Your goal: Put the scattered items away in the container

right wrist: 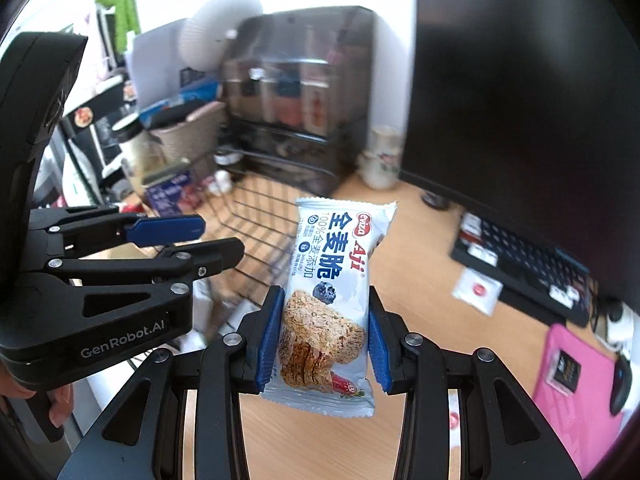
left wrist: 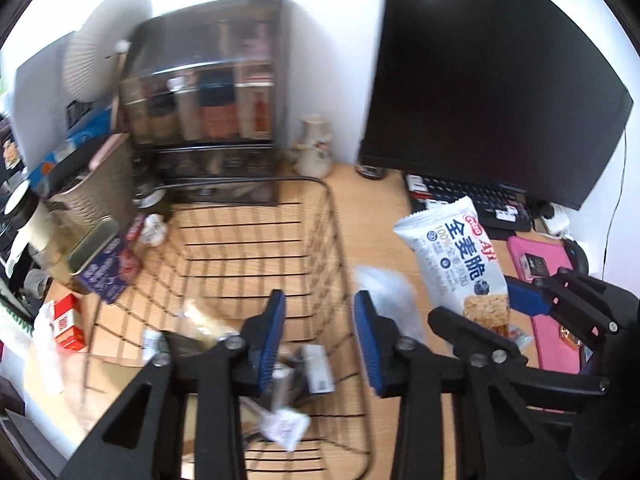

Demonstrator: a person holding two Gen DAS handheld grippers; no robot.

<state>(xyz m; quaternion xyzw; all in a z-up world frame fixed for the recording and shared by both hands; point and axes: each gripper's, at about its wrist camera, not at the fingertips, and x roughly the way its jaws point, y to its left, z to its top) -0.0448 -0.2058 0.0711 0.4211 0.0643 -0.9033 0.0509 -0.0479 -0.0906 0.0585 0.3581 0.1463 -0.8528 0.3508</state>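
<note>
A black wire basket point(left wrist: 312, 216) stands on the wooden desk, with several small packets point(left wrist: 316, 368) lying in its near end. My left gripper point(left wrist: 320, 320) hovers open and empty over the basket's near end. My right gripper point(right wrist: 322, 320) is shut on a white and blue cracker packet point(right wrist: 332, 296) and holds it upright above the desk, right of the basket point(right wrist: 256, 216). In the left wrist view the cracker packet point(left wrist: 452, 256) and right gripper point(left wrist: 500, 312) show at the right. The left gripper point(right wrist: 208, 240) shows at the left of the right wrist view.
A dark storage box point(left wrist: 208, 92) and a small vase point(left wrist: 316, 148) stand behind the basket. A monitor point(left wrist: 488, 72) and keyboard point(left wrist: 468, 196) are at the right, with a pink pad point(left wrist: 556, 320). Boxes, a red pack point(left wrist: 68, 320) and clutter crowd the left.
</note>
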